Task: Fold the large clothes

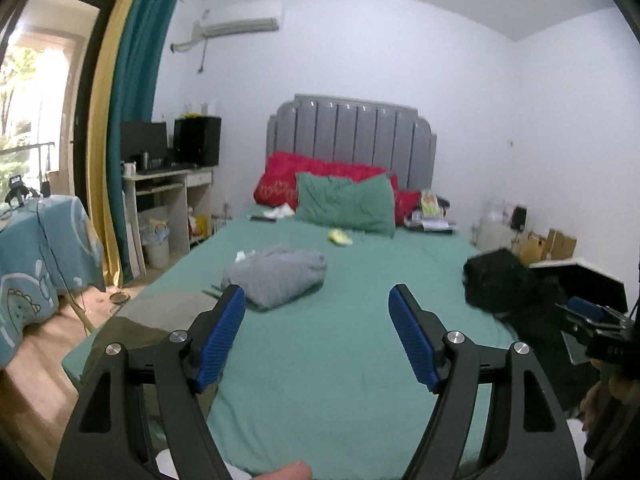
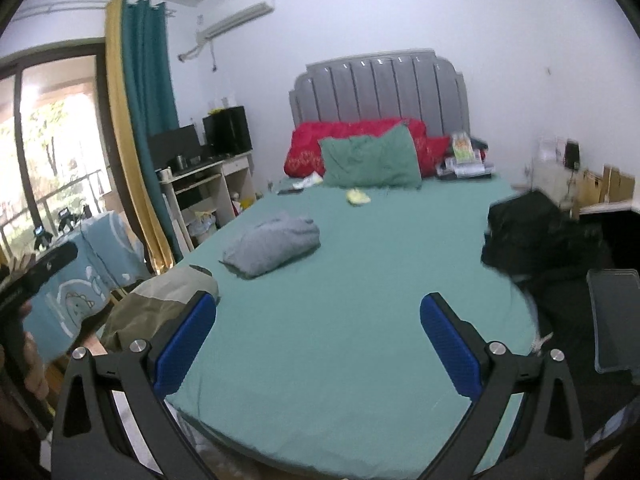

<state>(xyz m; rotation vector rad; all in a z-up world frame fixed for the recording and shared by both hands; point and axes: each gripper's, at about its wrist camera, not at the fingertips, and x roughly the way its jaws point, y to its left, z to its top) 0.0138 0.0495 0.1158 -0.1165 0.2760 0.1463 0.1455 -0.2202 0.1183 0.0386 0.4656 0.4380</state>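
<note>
The wide bed with its green fitted sheet (image 1: 340,320) filled most of both views, running back to a grey padded headboard (image 1: 352,136) against the white wall. At its head lay a long red embroidered pillow (image 1: 284,180) with a crumpled green pillow (image 1: 344,204) leaning in front of it. On the bed's right edge a heap of black clothing (image 2: 532,232) spilled over the side, blurred and hard to read in detail. A folded grey garment (image 1: 276,276) sat on the sheet left of centre, well apart from the black heap. At the near left corner an olive and beige garment (image 2: 160,308) lay draped over the mattress edge. The left gripper (image 1: 318,328) was held level above the foot of the bed, pointing toward the headboard, its blue ribbed pads (image 1: 224,336) spread wide with nothing between them; the left pad overlapped the near edge of the grey garment in the view, though contact could not be judged. The right gripper (image 2: 318,344) was held in a similar forward pose, angled slightly toward the left corner, its jaws likewise released and empty, the left pad showing just beside the olive garment. A small yellow object (image 1: 340,237) lay on the sheet near the green pillow.
</note>
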